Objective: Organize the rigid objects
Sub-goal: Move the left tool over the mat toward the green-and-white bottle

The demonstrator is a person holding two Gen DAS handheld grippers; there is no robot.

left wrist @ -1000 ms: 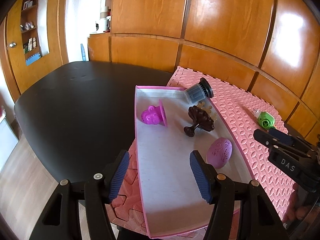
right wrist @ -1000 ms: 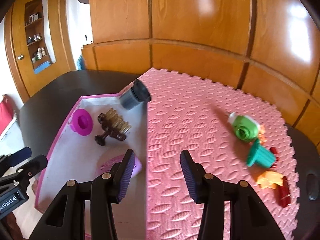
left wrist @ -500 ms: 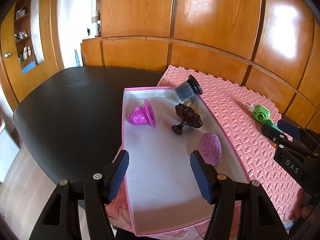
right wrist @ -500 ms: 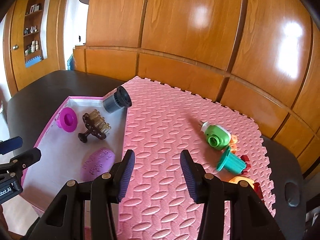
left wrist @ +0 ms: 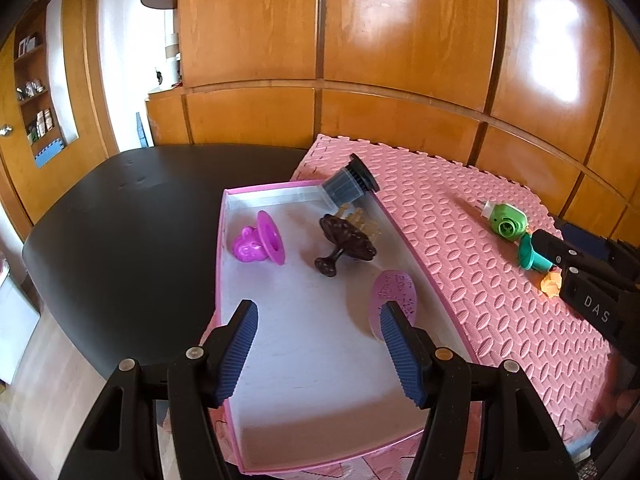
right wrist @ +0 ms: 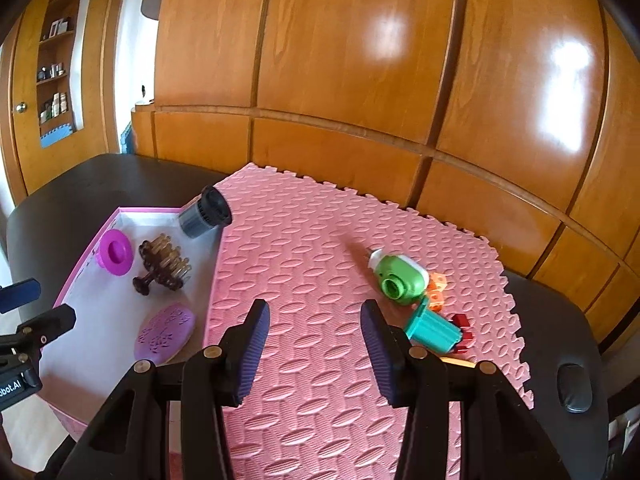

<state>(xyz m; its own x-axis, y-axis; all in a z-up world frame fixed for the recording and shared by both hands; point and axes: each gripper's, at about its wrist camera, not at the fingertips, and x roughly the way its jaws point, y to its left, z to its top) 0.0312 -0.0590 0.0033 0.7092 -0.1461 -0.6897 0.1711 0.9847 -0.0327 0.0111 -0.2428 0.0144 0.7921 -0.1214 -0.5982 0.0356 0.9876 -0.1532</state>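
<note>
– What's under my tools here?

– A pink foam mat, matt, embossed with oval bumps, on a dark, smooth surface.

– And the wall?

– Glossy varnished wood panelling, throwing glare. My tool pads look like ribbed blue rubber; the green toy is shiny plastic.

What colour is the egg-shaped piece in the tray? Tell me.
Lilac with an embossed pattern; clearest in the right wrist view.
</note>
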